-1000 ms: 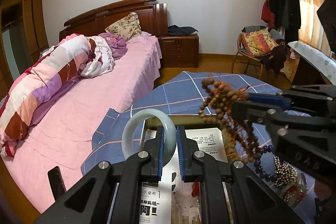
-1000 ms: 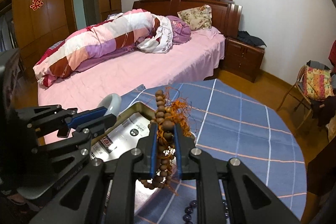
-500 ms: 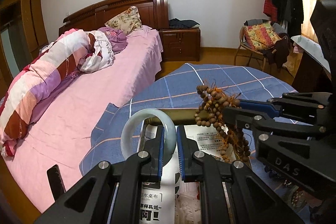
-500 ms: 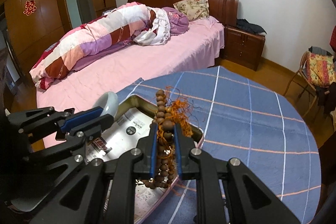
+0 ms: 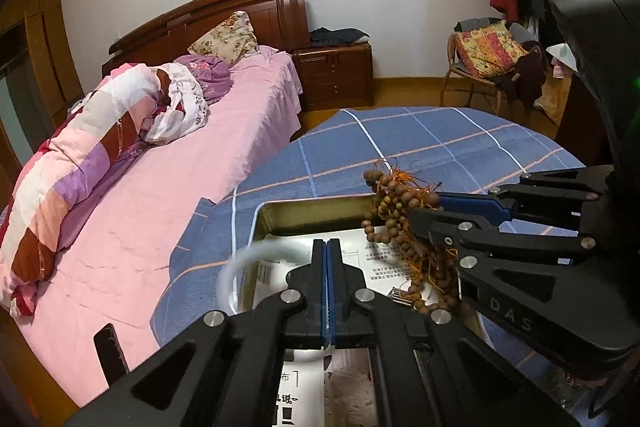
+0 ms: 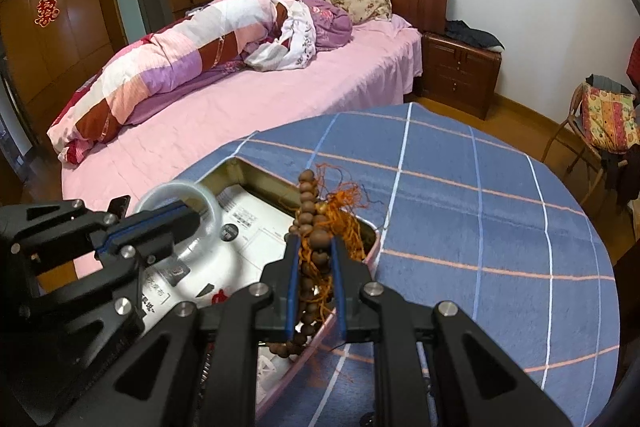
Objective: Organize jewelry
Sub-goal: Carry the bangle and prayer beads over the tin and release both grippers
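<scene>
My left gripper [image 5: 327, 247] is shut, its blue pads pressed together with nothing between them. The pale jade bangle [image 5: 230, 269] shows as a blur just left of its fingers, over the near left edge of the open tin box [image 5: 312, 205]. In the right wrist view the bangle [image 6: 160, 193] sits behind the left gripper [image 6: 192, 217]; I cannot tell if it touches. My right gripper [image 6: 314, 241] is shut on a bunch of brown wooden beads [image 6: 308, 187] with orange threads, hanging over the tin's [image 6: 256, 171] right rim. In the left wrist view the right gripper [image 5: 424, 215] holds the beads [image 5: 394, 195] at the right.
The tin, lined with printed paper, lies on a round table under a blue checked cloth [image 6: 460, 227]. A pink bed [image 5: 160, 207] stands close to the table's left. A chair with a cushion [image 5: 488, 51] is at the far right.
The left jaws have closed fully and the bangle has slipped out of them to the left. Both grippers have sunk toward the tin; the right still holds the beads.
</scene>
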The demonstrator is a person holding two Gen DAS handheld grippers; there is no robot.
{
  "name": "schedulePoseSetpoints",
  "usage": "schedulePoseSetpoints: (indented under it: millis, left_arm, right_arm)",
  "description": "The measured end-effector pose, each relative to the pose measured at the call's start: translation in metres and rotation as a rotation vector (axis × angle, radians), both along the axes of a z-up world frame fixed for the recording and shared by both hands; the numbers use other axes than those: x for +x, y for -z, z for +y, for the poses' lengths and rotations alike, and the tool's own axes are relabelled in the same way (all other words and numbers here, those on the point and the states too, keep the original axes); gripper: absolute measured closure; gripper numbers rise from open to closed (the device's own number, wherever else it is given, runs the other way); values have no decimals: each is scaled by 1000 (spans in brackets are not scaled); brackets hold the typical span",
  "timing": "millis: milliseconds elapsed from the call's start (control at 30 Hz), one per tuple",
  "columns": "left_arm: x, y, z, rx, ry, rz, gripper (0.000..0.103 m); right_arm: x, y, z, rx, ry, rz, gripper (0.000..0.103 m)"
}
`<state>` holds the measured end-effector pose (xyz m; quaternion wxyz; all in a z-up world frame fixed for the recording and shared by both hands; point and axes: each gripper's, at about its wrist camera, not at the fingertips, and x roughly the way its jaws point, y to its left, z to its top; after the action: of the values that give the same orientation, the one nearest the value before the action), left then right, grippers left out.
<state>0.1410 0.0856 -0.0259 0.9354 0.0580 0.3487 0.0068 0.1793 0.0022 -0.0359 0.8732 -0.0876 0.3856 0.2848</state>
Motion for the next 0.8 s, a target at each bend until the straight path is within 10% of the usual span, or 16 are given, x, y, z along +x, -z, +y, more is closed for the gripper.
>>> schedulePoseSetpoints:
  millis: [367,433,500,567,800]
  left_arm:
    - [4,5,11,-22,-35,11,103]
    - [6,7,14,-34,-42,31,95]
    - [6,9,17,-26,-67,35,51]
    - [2,9,23,-16,-111,5,32]
    - [-3,9,26,-39,-101,-2,31]
  right_arm:
    - [5,12,4,-15,-12,35,85]
    - [5,14,4,-10,-15,40,81]
    - [5,14,2,5,-12,38,65]
    - [3,12,-1,17,-1,34,65]
    - [-2,3,-17,17,31,27,45]
